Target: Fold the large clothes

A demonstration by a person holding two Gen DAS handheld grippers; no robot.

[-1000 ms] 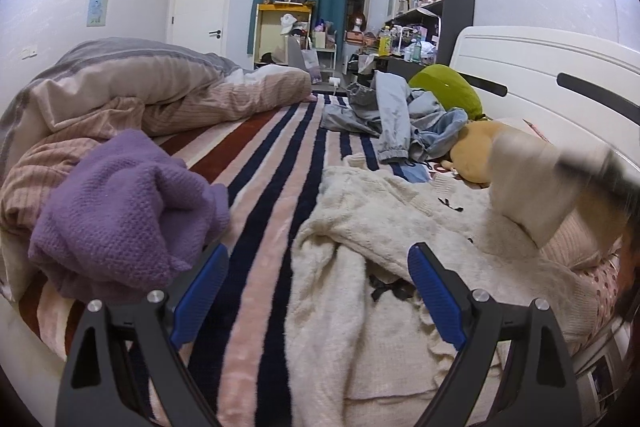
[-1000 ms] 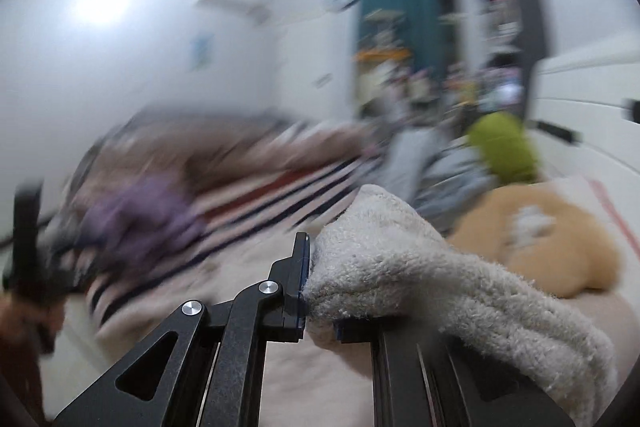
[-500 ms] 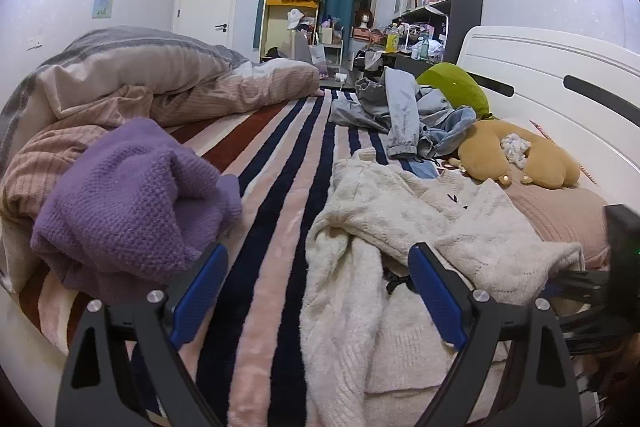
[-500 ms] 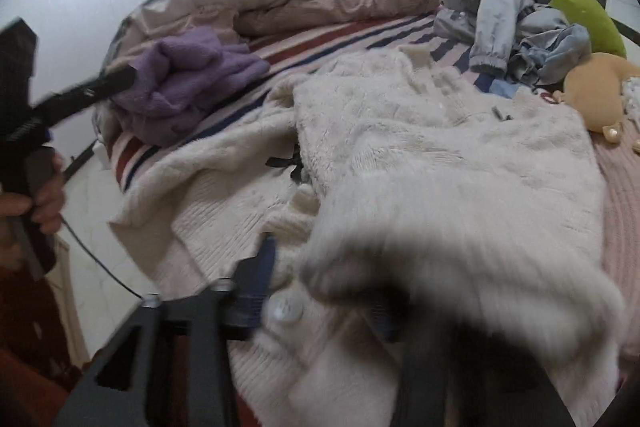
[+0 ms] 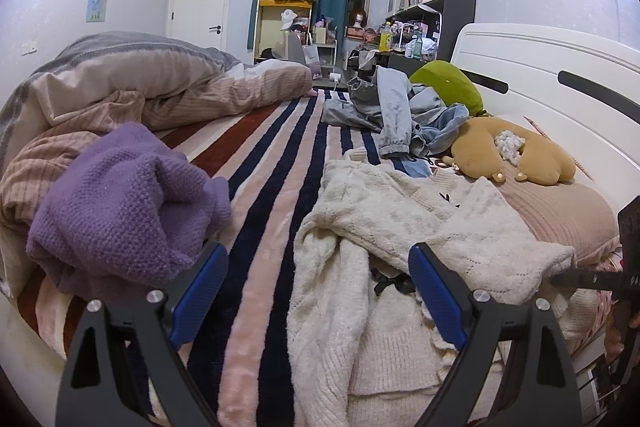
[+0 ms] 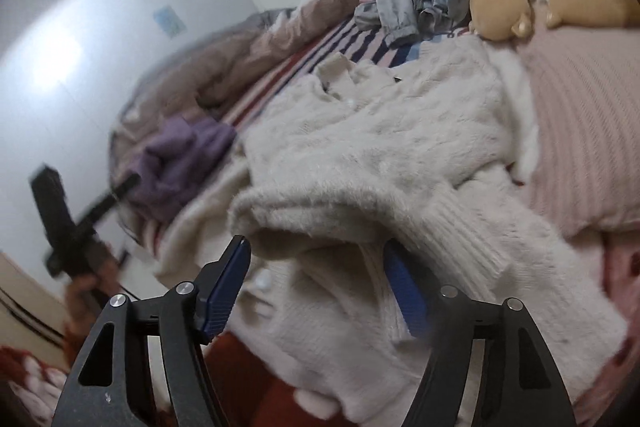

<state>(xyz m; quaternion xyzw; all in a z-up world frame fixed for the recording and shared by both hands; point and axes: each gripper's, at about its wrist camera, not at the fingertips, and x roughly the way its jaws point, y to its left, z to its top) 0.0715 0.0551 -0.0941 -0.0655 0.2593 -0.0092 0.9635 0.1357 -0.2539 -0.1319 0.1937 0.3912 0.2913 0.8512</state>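
A large cream knit cardigan [image 5: 384,227] lies crumpled on the striped bed [image 5: 276,163]; it also fills the right wrist view [image 6: 392,155]. My left gripper [image 5: 318,287] is open and empty, hovering over the cardigan's near left part. My right gripper [image 6: 316,279] is open, with a folded-over sleeve end [image 6: 320,203] lying just beyond and between its fingers; nothing is clamped. The right gripper also shows at the right edge of the left wrist view [image 5: 600,279], beside the sleeve end.
A purple sweater [image 5: 120,203] lies left of the cardigan. A rumpled duvet [image 5: 132,83] is at far left. Grey-blue clothes [image 5: 396,111], a tan plush [image 5: 516,155] and a green plush [image 5: 444,83] lie beyond. A pink pillow [image 5: 560,211] and white headboard [image 5: 560,67] are right.
My right gripper brought the sleeve down across the cardigan, then opened and let it go. The sleeve now rests on the garment. My left gripper stayed open and hardly moved.
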